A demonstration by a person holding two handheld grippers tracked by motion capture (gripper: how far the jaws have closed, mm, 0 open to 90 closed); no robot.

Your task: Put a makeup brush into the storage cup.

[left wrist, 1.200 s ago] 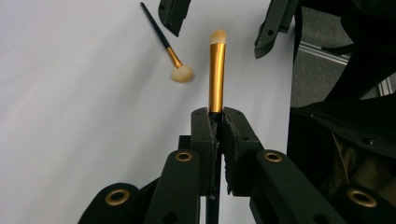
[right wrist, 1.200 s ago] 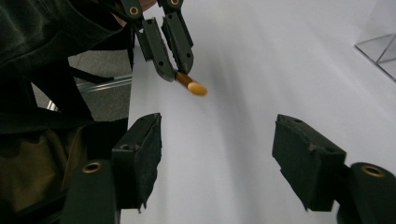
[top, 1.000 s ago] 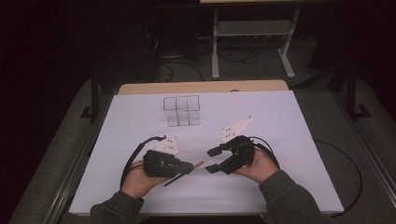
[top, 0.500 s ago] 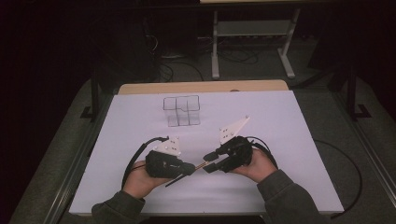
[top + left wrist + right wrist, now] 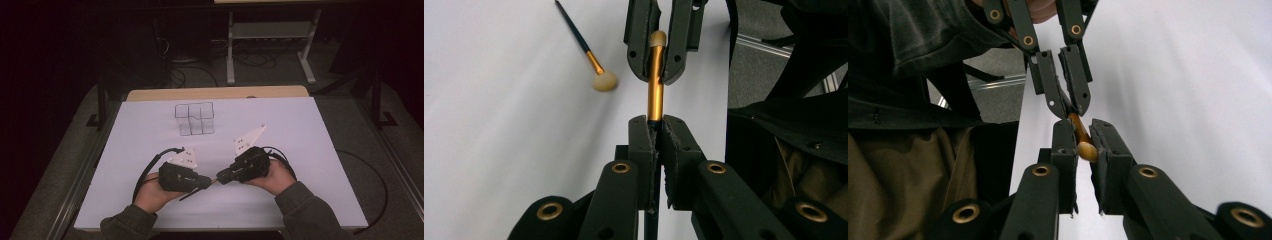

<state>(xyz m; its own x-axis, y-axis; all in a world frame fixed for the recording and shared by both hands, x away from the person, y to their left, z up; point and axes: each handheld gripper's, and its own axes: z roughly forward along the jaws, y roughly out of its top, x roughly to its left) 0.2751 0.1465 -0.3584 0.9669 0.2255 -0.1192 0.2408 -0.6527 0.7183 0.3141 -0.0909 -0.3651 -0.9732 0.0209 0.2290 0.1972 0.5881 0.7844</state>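
The right tongs (image 5: 1083, 150) have just closed on the brush (image 5: 655, 80) the left tongs (image 5: 658, 145) grip: a handover.

table (image 5: 310, 150): white sheet | on it: clear organizer (image 5: 194, 119), loose brush (image 5: 589, 52)

High view overhead, far; claw views close, facing, sharing brush (image 5: 655, 85).

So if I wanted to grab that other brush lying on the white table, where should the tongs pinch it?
Pinch the loose makeup brush on its thin dark handle, just behind the gold collar, coming straight down from above. It lies flat on the white table with bare space on both sides, so one jaw fits on each side. The fluffy tip would likely squash and slip.
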